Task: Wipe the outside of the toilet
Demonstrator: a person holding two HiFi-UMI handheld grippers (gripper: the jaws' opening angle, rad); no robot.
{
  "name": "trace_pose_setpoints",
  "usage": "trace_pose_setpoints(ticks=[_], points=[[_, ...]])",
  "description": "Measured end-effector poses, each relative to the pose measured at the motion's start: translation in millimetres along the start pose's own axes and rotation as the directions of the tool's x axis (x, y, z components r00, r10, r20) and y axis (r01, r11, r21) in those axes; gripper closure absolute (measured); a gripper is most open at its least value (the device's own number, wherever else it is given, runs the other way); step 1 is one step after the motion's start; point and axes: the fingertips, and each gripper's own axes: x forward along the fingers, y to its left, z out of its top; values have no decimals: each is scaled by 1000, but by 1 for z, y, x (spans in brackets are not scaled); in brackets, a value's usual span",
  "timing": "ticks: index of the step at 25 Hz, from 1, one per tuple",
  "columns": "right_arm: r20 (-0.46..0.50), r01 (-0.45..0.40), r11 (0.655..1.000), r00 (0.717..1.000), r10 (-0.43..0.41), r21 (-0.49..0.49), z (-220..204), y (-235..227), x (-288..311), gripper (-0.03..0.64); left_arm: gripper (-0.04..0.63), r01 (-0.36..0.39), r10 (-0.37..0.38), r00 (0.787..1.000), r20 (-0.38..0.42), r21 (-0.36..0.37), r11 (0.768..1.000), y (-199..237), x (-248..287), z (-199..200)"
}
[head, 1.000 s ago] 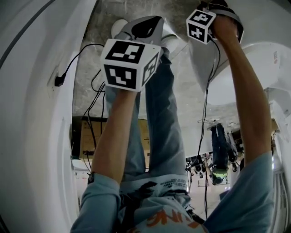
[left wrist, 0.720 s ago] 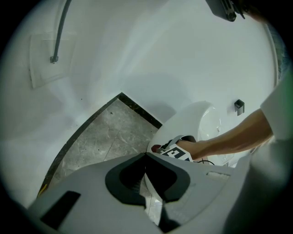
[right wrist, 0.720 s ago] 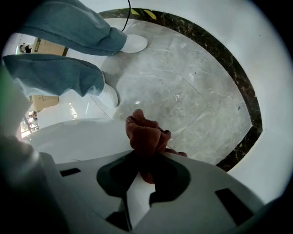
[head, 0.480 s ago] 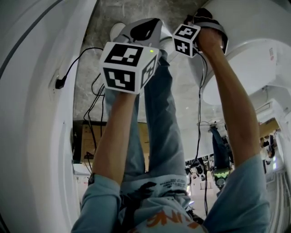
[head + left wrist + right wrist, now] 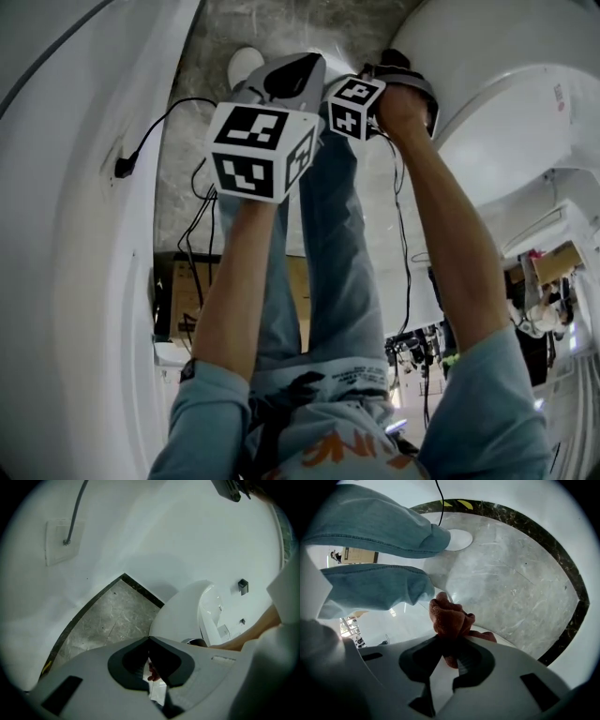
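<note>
The white toilet (image 5: 506,103) fills the upper right of the head view, and its bowl (image 5: 187,606) also shows in the left gripper view. My right gripper (image 5: 398,70) is pressed against the toilet's outside, mostly hidden by the hand holding it. In the right gripper view, that gripper (image 5: 449,641) is shut on a bunched orange-brown cloth (image 5: 449,616). The cloth touches the glossy toilet surface (image 5: 403,620). My left gripper (image 5: 286,80) hangs just left of it, above the floor. Its jaws (image 5: 149,641) meet at the tips with nothing between them.
A white wall on the left carries a socket with a black cable (image 5: 122,167). The person's jeans legs (image 5: 328,253) and a white shoe (image 5: 246,64) stand on the grey marble floor (image 5: 511,583). A dark floor border (image 5: 576,606) runs along the wall.
My right gripper with the cloth has slid left along the toilet, closer to the left gripper. The left gripper has barely moved.
</note>
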Motion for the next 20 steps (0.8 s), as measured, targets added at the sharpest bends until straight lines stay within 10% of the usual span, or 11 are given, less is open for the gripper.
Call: trace_pose_setpoints(ticks=[12, 20], points=[[223, -210, 942, 963, 153, 263, 38, 73, -17, 551, 601, 28, -23, 998, -51, 110, 993, -21, -18, -1], [588, -344, 721, 802, -108, 602, 40, 58, -83, 551, 601, 59, -41, 997, -72, 261, 964, -49, -38, 33]])
